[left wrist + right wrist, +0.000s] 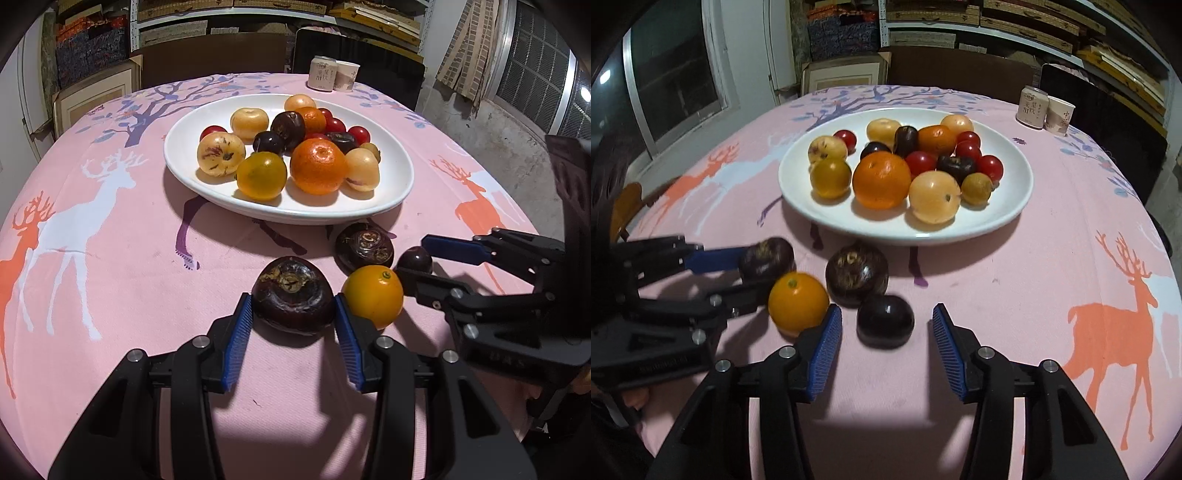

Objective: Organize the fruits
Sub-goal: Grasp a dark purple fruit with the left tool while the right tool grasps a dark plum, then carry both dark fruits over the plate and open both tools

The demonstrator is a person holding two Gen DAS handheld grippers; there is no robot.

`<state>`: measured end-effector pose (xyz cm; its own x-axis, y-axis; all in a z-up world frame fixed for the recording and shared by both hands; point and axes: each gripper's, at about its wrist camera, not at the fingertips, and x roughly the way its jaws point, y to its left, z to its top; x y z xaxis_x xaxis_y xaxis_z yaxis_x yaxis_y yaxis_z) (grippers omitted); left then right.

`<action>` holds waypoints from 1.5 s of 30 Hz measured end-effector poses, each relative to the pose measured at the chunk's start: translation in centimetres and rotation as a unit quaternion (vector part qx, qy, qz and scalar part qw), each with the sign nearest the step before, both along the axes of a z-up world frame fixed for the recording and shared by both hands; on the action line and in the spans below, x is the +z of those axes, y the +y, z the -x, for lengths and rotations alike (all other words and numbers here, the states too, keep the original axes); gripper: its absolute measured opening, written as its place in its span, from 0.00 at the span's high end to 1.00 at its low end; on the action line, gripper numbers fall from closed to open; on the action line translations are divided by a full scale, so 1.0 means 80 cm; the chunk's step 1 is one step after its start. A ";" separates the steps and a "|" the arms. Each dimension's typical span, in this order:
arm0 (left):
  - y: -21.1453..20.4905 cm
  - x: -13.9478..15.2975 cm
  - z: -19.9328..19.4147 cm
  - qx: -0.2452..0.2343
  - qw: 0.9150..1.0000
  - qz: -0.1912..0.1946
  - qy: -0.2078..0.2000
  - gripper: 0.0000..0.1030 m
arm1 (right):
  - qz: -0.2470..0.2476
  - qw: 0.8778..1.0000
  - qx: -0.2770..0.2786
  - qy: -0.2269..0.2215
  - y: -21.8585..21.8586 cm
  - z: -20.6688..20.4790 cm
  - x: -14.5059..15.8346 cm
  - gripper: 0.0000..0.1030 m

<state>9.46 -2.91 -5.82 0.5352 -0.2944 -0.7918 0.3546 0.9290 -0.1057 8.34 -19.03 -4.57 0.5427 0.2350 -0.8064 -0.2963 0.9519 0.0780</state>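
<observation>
Jaws of your left gripper [293,314] clamp the dark fruit [293,295]; only your right view shows right gripper [886,326] pads clear of the plum [885,320].

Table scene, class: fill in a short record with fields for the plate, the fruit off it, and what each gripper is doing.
Plate: white, piled with mixed fruit
Off the plate: four fruits on the cloth
Left gripper: jaws shut on a brown fruit
Right gripper: jaws open, plum between them, not gripped
Other loose fruit: orange, second brown fruit
Far edge: can and cup, side by side
</observation>
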 end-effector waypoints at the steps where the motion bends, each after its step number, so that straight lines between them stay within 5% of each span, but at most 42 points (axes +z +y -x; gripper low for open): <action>1: 0.000 0.000 0.000 0.000 1.000 0.000 0.000 0.58 | -0.001 1.000 -0.001 0.007 0.001 -0.003 -0.003 0.59; 32: 0.000 -0.005 -0.004 0.001 1.000 0.001 0.010 0.58 | 0.006 1.000 -0.008 -0.001 0.001 0.002 -0.003 0.69; 45: 0.013 0.048 0.047 0.008 0.998 0.006 -0.066 0.58 | -0.039 0.999 -0.013 -0.036 -0.033 0.047 0.034 0.69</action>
<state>5.68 -1.89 -1.97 0.6401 -0.2931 -0.7102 0.3509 0.9338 -0.0692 4.60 -21.69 -1.84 0.6056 0.2801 -0.7448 -0.2792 0.9513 0.1307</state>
